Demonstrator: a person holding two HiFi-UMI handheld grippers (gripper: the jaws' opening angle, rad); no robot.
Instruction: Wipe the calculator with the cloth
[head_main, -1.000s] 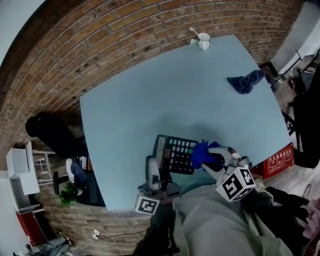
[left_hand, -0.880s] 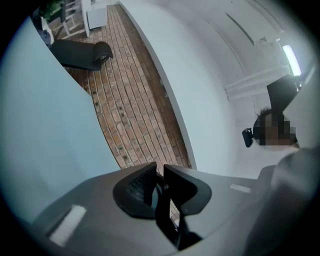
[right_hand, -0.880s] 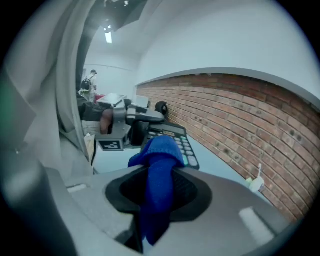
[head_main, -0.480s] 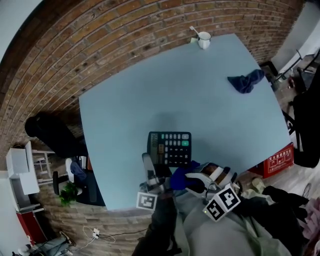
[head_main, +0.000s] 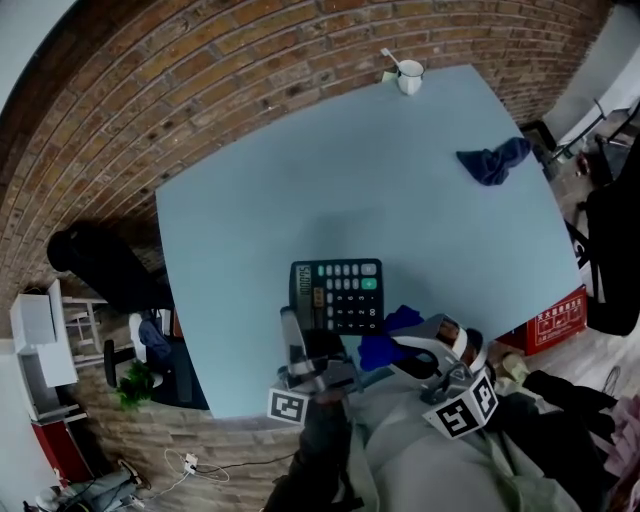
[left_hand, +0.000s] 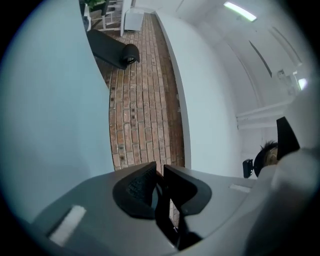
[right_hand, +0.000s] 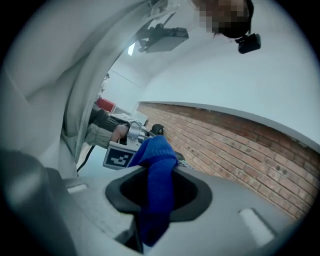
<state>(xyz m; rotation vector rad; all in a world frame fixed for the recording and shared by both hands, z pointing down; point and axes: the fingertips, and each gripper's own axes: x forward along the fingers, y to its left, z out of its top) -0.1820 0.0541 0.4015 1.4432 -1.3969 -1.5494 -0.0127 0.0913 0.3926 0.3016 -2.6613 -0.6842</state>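
Note:
A black calculator (head_main: 337, 295) lies near the front edge of the light blue table (head_main: 400, 200). My left gripper (head_main: 291, 322) sits at its near left corner. In the left gripper view its jaws (left_hand: 160, 172) stand almost together with a thin dark edge between them, which I take for the calculator's corner. My right gripper (head_main: 398, 350) is shut on a blue cloth (head_main: 385, 345), which sticks out between its jaws (right_hand: 157, 185). That cloth hangs just off the calculator's near right corner, not on the keys.
A second blue cloth (head_main: 492, 160) lies crumpled at the far right of the table. A white mug (head_main: 408, 77) with a spoon stands at the far edge. A brick wall runs behind. A red box (head_main: 555, 325) sits on the floor at right.
The calculator has turned square to me and slid a little left. My right gripper with the cloth has drawn back off the keys toward the near edge.

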